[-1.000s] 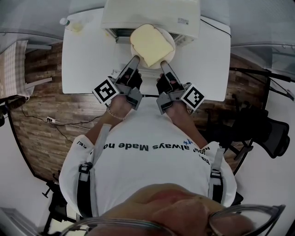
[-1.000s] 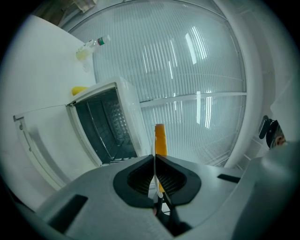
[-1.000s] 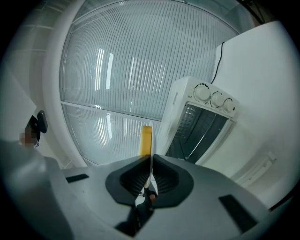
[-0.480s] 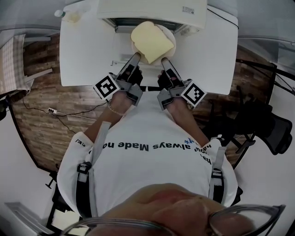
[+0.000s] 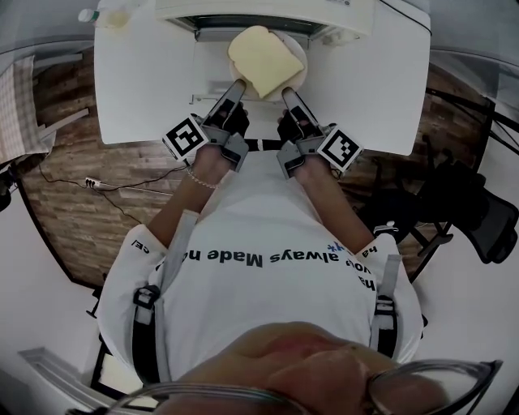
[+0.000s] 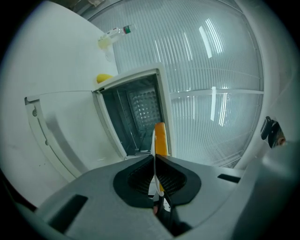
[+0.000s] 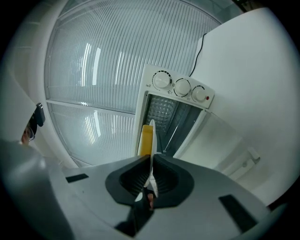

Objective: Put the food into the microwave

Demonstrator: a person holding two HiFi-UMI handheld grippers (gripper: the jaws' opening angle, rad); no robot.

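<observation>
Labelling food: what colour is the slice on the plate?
The slice is pale yellow; head view.

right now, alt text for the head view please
The left gripper and right gripper each clamp the rim of a plate carrying bread, held at the open microwave on a white table, seen from above.

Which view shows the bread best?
Head view: the bread lies flat on the plate, with its whole top face visible. The left gripper view and right gripper view each show it only edge-on, as a thin orange strip beside the plate's rim.
</observation>
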